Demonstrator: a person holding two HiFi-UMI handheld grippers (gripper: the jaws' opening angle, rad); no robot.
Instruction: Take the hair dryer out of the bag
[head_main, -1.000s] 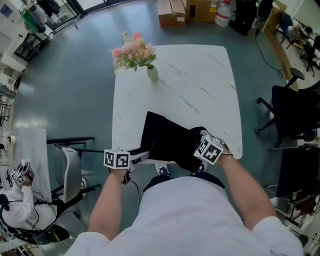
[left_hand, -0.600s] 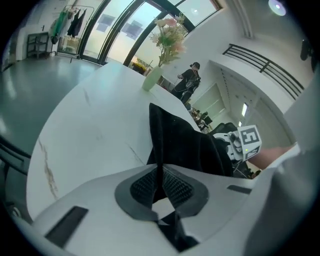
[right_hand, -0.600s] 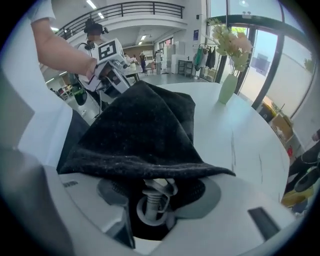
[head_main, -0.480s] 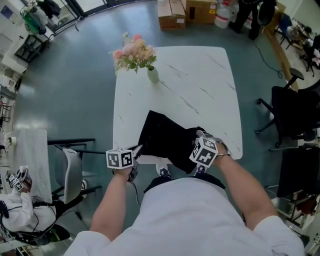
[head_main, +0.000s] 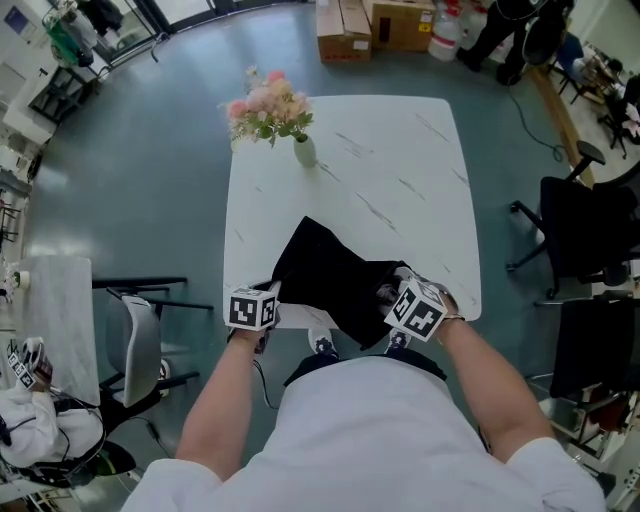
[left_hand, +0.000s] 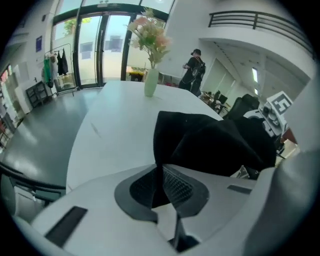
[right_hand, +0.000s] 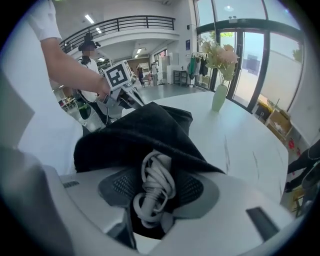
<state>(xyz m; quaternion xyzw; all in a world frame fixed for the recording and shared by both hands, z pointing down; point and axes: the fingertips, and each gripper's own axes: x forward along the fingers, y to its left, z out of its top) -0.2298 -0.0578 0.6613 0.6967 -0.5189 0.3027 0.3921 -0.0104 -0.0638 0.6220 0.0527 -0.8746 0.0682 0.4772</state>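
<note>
Black fabric bag (head_main: 325, 275), soft and crumpled, lying slumped at near edge of white table (head_main: 400, 170), left corner raised, mouth open at near right, hair dryer's white cord (right_hand: 155, 186) coiled in a bundle, protruding from mouth, dryer body concealed.

left hand-held gripper (head_main: 271, 291) closed, pinching bag (head_main: 328, 268) (its edge)

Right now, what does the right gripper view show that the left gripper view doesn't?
Only the right gripper view: a coiled white cord poking from the black bag, between the jaws of the right gripper, which have just been closing on it. Only the left gripper view: the left gripper shut on the bag's edge. Both: the bag, the flower vase and the white table.
</note>
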